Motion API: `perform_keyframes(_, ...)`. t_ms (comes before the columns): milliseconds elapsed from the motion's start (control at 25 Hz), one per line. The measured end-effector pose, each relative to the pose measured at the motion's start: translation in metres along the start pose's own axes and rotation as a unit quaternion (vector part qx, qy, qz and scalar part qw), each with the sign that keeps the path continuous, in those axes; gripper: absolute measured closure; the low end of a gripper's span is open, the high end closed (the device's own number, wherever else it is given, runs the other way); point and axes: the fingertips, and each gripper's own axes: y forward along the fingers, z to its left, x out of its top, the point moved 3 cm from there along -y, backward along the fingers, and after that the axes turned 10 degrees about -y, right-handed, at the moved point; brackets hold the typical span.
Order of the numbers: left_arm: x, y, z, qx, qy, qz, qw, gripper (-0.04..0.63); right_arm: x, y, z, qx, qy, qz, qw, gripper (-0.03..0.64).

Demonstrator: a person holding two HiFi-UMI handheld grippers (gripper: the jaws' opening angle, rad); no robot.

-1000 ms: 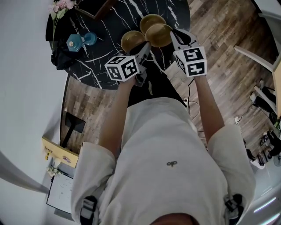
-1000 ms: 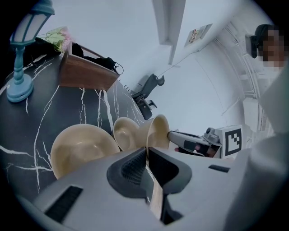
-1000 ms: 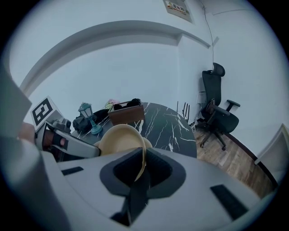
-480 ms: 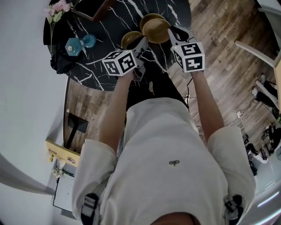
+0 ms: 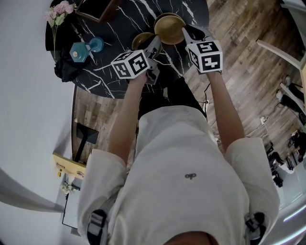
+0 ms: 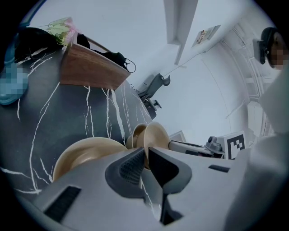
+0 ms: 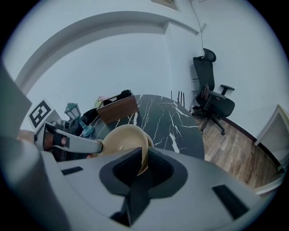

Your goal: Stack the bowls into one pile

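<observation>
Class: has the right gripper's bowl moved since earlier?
Yes: the bowl went forward, over the far bowl; right gripper's jaws have just been opening, rim between them.

A round black desk (image 5: 119, 28) veined with white is seen on a wooden plank floor (image 5: 239, 62). Near its edge a teal lantern (image 5: 79, 49) is set, with pink flowers (image 5: 57, 12) and a brown wooden box (image 7: 118, 109) nearby. A black office chair (image 7: 212, 101) is placed by the white wall (image 7: 135, 58).

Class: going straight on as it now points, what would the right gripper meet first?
Probably the lower bowl on the marble table. The right gripper, whose jaws have just been opening, has the held bowl by its rim between them. The lower bowl lies just beyond, though the gap is unclear.
</observation>
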Motion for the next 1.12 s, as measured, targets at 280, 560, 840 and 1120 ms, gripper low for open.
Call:
perform_keyframes(280,0.001,0.003,0.000,-0.005,-0.005,0.005,1.0000,0.574,-0.003,0.008,-0.002,0.000,0.002,0.010,1.000,0.583)
perform_keyframes(560,0.003,0.003,0.001,-0.019,-0.012,0.007,0.9997,0.571,-0.006,0.010,-0.007,0.000,0.017,0.013,1.000,0.583)
perform_keyframes(840,0.003,-0.002,0.001,-0.018,-0.015,0.011,0.9997,0.571,-0.005,0.005,-0.008,-0.001,0.015,0.009,1.000,0.583)
perform_keyframes(1120,0.003,-0.015,0.000,-0.015,-0.006,0.006,0.9999,0.571,-0.002,-0.003,-0.003,0.004,0.011,0.006,1.000,0.583)
